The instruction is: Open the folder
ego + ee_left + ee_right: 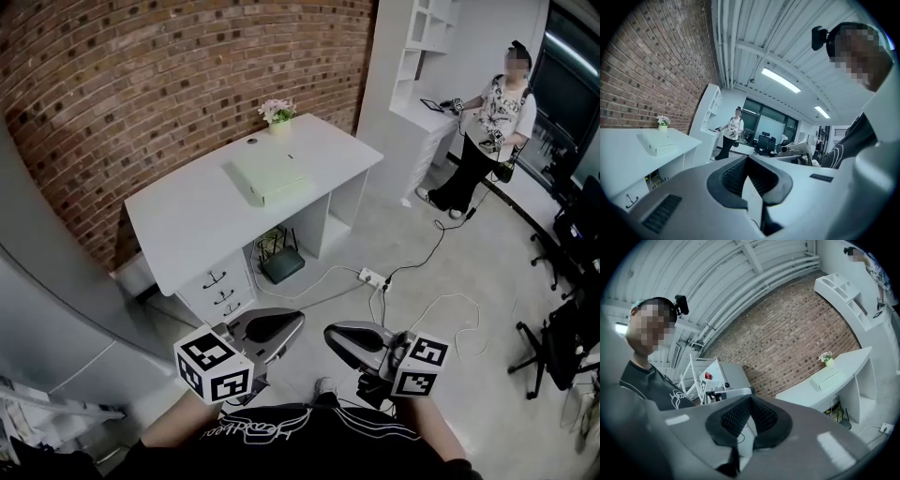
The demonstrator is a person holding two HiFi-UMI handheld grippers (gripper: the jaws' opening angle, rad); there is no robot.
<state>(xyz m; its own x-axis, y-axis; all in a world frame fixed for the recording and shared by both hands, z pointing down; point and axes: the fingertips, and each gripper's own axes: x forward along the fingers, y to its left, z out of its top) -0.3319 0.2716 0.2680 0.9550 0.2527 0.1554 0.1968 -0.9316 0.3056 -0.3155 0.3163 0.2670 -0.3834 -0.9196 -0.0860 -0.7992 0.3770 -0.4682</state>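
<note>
A pale green folder (270, 175) lies flat and closed on the white desk (192, 225), far ahead of both grippers. It also shows as a small slab in the left gripper view (657, 143) and in the right gripper view (827, 378). My left gripper (286, 323) is held low near my body, shut and holding nothing, its jaws meeting at the tips (747, 159). Just to its right, my right gripper (333, 337) points toward it and is likewise shut and empty (750, 399). Both are well clear of the desk.
A small flower pot (278, 114) stands at the desk's far end by the brick wall. Drawers (223, 291) and a router (281, 265) sit under the desk. A power strip (373, 277) and cables lie on the floor. A person (483, 131) stands by white shelves; office chairs (562, 347) are at right.
</note>
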